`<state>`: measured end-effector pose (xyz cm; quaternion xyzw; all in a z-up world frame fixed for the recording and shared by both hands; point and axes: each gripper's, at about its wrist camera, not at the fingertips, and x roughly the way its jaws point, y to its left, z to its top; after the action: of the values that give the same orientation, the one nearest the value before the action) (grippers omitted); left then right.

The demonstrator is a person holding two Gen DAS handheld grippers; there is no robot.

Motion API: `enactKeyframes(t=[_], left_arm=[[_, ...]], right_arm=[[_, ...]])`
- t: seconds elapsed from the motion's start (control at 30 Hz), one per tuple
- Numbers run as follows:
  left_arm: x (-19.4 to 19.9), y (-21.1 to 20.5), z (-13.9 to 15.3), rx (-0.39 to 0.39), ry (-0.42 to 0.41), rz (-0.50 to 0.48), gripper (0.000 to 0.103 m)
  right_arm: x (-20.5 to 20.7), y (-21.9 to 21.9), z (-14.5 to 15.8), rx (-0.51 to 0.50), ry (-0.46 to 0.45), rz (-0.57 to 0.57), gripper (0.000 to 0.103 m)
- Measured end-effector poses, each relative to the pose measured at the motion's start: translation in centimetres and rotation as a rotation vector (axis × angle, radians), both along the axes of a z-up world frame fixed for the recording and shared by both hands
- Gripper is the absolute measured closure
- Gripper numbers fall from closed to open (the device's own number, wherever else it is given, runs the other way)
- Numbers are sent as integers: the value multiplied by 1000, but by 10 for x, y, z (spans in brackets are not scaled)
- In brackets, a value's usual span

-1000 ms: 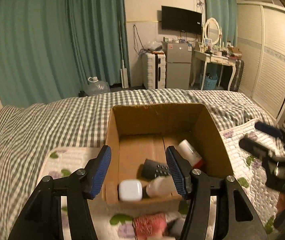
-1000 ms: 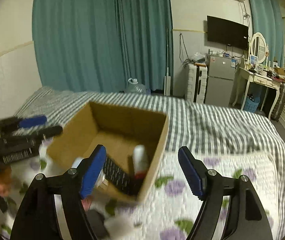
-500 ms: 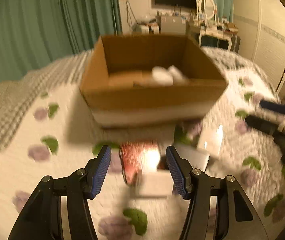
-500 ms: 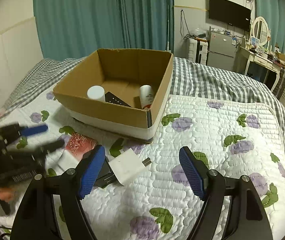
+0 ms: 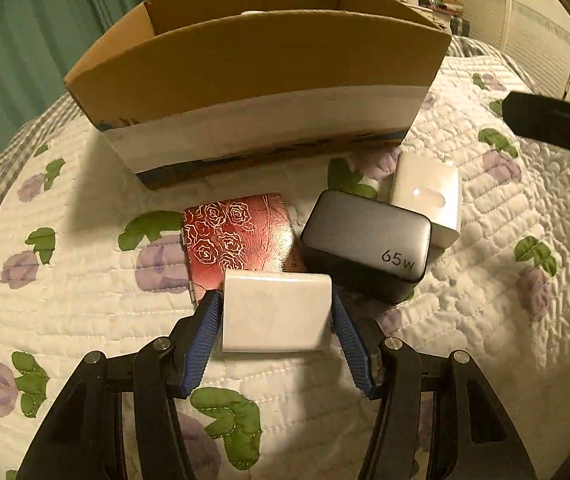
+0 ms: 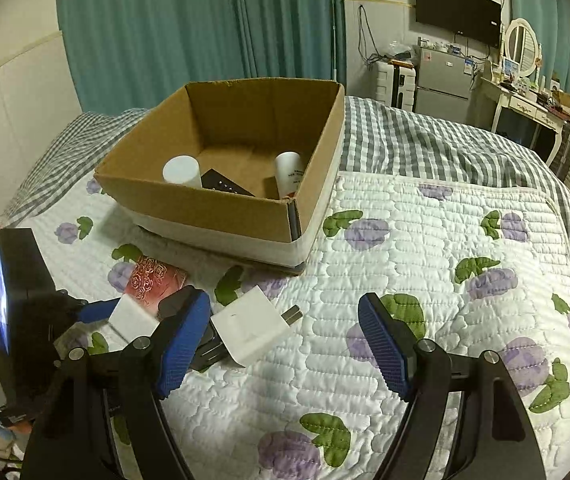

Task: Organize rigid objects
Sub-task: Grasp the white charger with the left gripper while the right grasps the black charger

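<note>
Two blue pads of the left gripper bracket a white block, its long axis crosswise between them, contact unclear; the right gripper gapes empty.

Each hand-held gripper, left and right, has a black angular frame with triangular cut-outs and round silver screws at its joints. Ribbed blue pads line the inner faces of the fingers
</note>
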<state>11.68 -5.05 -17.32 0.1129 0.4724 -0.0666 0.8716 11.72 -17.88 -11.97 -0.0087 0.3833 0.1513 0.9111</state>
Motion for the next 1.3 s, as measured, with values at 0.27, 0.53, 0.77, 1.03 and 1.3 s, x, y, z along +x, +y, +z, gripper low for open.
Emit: enactKeyframes(t=[0.27, 0.53, 0.77, 1.03, 1.3], left_arm=[[-10, 11, 28, -55, -68, 23, 48], [-15, 37, 55, -53, -133, 109, 48], [-13, 56, 57, -55, -140, 180, 48], [-12, 65, 58, -78, -137, 203, 47], [-12, 68, 57, -89, -131, 214, 47]], right_arm=[[-5, 7, 2, -7, -24, 37, 27], [-6, 49, -19, -85, 24, 182, 27], [-3, 93, -49, -136, 110, 342, 49], [-1, 119, -59, -214, 79, 394, 49], [12, 112, -82, -307, 122, 357, 49]])
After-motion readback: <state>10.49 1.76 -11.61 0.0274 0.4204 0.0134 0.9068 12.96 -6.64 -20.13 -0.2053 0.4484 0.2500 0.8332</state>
